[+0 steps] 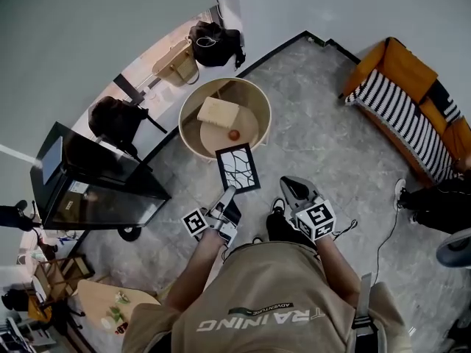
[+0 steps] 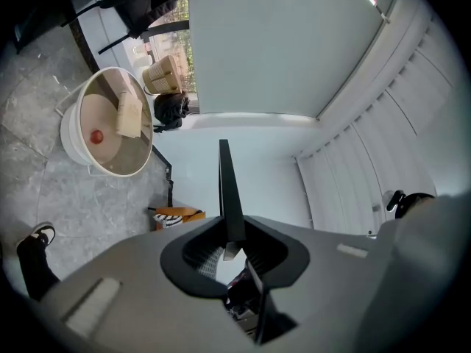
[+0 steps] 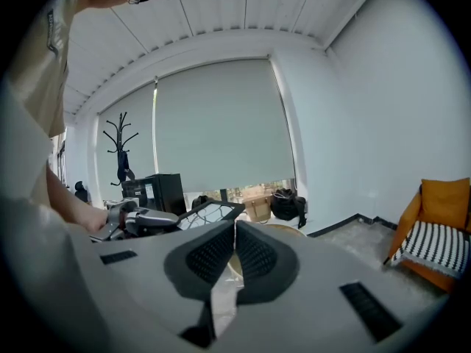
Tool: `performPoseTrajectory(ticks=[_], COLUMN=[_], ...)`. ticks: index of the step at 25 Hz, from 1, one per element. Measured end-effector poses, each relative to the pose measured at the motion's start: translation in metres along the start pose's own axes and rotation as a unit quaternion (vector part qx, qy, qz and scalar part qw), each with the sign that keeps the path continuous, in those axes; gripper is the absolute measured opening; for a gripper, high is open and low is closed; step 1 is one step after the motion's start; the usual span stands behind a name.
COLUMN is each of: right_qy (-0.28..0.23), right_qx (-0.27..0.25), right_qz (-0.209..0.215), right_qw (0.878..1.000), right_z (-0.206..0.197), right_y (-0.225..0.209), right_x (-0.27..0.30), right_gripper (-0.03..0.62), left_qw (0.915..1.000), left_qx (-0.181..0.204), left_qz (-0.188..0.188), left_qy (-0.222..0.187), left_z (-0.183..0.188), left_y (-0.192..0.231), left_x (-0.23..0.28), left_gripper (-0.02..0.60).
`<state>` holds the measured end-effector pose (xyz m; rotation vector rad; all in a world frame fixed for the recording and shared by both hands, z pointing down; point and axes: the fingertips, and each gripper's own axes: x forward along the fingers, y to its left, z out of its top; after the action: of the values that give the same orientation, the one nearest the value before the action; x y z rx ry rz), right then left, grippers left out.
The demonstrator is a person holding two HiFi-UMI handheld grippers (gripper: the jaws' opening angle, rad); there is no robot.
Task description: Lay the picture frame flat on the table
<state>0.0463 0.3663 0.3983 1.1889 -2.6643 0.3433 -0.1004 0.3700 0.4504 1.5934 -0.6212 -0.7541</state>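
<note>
Our left hand-held gripper [image 1: 226, 197] clamps the near edge of the picture frame [image 1: 238, 168] while our right hand-held gripper [image 1: 289, 185] is closed and empty, so next we likely lower the frame flat onto the desk [image 1: 188, 134].

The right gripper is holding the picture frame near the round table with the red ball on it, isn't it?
Not the right one. The left gripper holds the frame; the left gripper view shows its jaws clamped on the frame's edge. The right gripper is shut on nothing. The frame is indeed near the round table with the red ball.
</note>
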Motion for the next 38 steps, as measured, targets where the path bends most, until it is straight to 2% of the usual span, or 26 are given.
performPoseTrajectory(ticks=[3, 9, 14, 19, 23, 34, 38], right_qy=[0.015, 0.006, -0.002, 0.008, -0.003, 0.017, 0.021], right_qx=[0.005, -0.008, -0.008, -0.024, -0.026, -0.006, -0.003], right_qz=[0.011, 0.032, 0.037, 0.062, 0.069, 0.084, 0.068], right_qw=[1.000, 0.999, 0.999, 0.998, 0.997, 0.996, 0.997], right_z=[0.006, 0.028, 0.040, 0.048, 0.058, 0.052, 0.055], right_y=[-0.023, -0.074, -0.118, -0.155, -0.184, -0.201, -0.209], right_x=[0.017, 0.050, 0.071, 0.091, 0.109, 0.162, 0.194], right_gripper=[0.008, 0.008, 0.008, 0.008, 0.008, 0.008, 0.008], left_qw=[1.0000, 0.9999, 0.9997, 0.9998, 0.9996, 0.9997, 0.9998], left_qx=[-0.008, 0.003, -0.013, -0.003, 0.000, -0.008, -0.015], left_qz=[-0.005, -0.016, -0.017, -0.015, -0.017, -0.001, 0.001], left_qy=[-0.003, -0.002, -0.009, -0.014, -0.020, -0.023, -0.014], left_z=[0.007, 0.023, 0.031, 0.042, 0.050, 0.093, 0.123], left_y=[-0.001, -0.006, 0.002, 0.010, 0.015, 0.036, 0.051], left_x=[0.026, 0.080, 0.126, 0.168, 0.194, 0.221, 0.229], left_gripper=[0.072, 0.072, 0.072, 0.072, 0.072, 0.072, 0.072])
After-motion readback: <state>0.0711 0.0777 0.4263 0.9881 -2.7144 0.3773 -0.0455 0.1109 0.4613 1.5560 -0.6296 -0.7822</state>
